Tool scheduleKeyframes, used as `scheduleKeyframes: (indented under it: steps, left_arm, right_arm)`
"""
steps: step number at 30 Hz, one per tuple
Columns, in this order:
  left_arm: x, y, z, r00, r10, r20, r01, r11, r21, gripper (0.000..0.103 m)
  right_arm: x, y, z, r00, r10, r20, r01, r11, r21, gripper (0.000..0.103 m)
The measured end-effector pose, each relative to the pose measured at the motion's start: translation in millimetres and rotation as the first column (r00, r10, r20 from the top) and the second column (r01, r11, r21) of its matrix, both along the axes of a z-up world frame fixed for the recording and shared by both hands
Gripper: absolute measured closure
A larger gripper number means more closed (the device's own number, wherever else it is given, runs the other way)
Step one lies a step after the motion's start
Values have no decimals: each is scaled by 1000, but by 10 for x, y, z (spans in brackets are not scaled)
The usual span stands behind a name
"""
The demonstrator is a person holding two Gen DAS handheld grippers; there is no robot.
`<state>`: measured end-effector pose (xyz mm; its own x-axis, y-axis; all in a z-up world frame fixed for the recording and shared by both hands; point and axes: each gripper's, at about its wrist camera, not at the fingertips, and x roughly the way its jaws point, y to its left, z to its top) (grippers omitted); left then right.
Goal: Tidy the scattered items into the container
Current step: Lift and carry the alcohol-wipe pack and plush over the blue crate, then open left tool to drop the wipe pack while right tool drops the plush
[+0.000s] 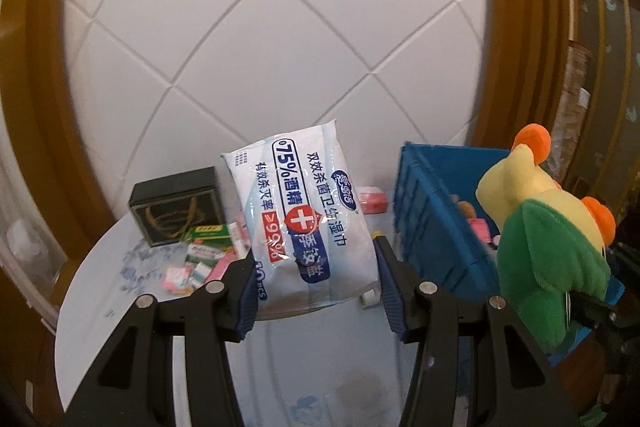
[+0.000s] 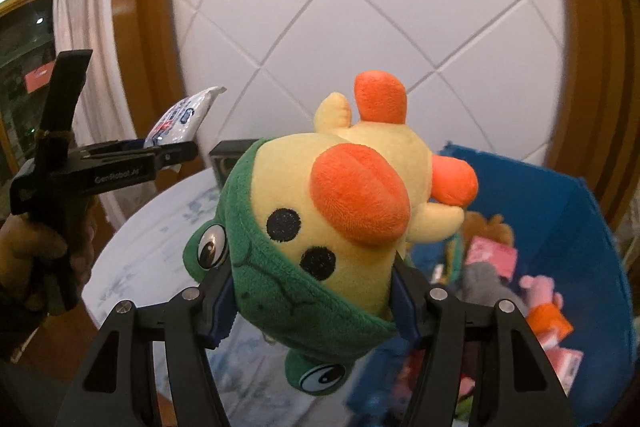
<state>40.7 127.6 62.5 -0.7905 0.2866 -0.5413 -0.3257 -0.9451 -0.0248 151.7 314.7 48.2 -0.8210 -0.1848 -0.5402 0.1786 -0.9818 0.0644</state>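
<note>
My left gripper (image 1: 316, 279) is shut on a white pack of wet wipes (image 1: 304, 215) and holds it upright above the round table (image 1: 92, 299). My right gripper (image 2: 312, 303) is shut on a yellow plush duck in a green frog hood (image 2: 332, 227), held above the table beside the blue crate (image 2: 560, 211). The duck also shows at the right of the left wrist view (image 1: 548, 227), next to the crate (image 1: 432, 219). The left gripper with the wipes shows at the left of the right wrist view (image 2: 168, 153). The crate holds several toys and pink boxes (image 2: 492, 255).
On the table lie a black box (image 1: 176, 207), a green packet (image 1: 210, 233), several small pink and white packets (image 1: 192, 271) and a pink box (image 1: 372, 201) behind the wipes. A white tiled wall with wooden frames stands behind. A curtain (image 2: 80, 7) hangs at the left.
</note>
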Motion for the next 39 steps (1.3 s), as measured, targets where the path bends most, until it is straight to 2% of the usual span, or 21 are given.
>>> scheduleKeyframes:
  steps: [14,25,31,39]
  left_arm:
    - [-71,1254,32,984,-177,-15,177,984,-2,53]
    - [-117,2135,70,947,-321,-10,321,947,5,53]
    - [-189,2553,-28,919,-394,11,394,919,-6,53]
    - [-381,3029,-209,898,-439,39,440,898,-25,53]
  right_arm:
    - [224,1115,62,985,-170,-24,170,985,-9,39]
    - [303,1816,8,948,-319,-7,319,948,-3,39]
    - [269,2169,-95,925,-379,13,380,925,-13,39]
    - [226,2612,-285,893,-446,55,447,895,-3,38]
